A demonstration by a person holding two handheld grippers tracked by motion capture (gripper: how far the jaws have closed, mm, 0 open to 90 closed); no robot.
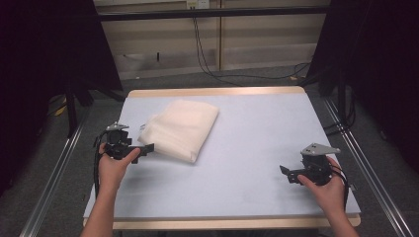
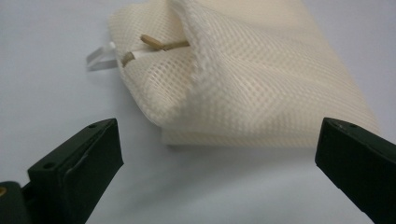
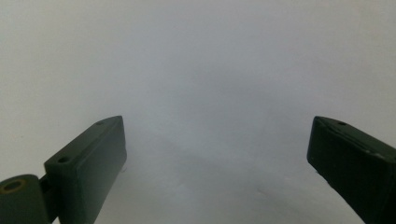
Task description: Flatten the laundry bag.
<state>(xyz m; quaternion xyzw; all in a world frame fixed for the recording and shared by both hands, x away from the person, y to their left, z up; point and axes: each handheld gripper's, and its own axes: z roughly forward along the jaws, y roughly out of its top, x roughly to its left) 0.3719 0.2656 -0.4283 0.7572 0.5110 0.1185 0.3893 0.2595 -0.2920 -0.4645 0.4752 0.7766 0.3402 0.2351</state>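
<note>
A folded cream mesh cloth bag (image 1: 181,128) lies on the pale table (image 1: 247,138), left of the middle. In the left gripper view the mesh bag (image 2: 247,88) has a zip pull and a small clear tab at its left corner. My left gripper (image 1: 147,147) is open just short of the bag's near left corner; its jaws stand wide in its own view, left gripper (image 2: 219,154), with nothing between them. My right gripper (image 1: 286,174) is open at the near right, over bare table, and its own view, right gripper (image 3: 217,154), holds nothing between the jaws.
The table has a wooden edge strip (image 1: 217,92) at the far side and another at the near side. Metal rails (image 1: 365,168) run along both sides on the floor. Cables (image 1: 207,59) hang down the back wall. Dark curtains stand left and right.
</note>
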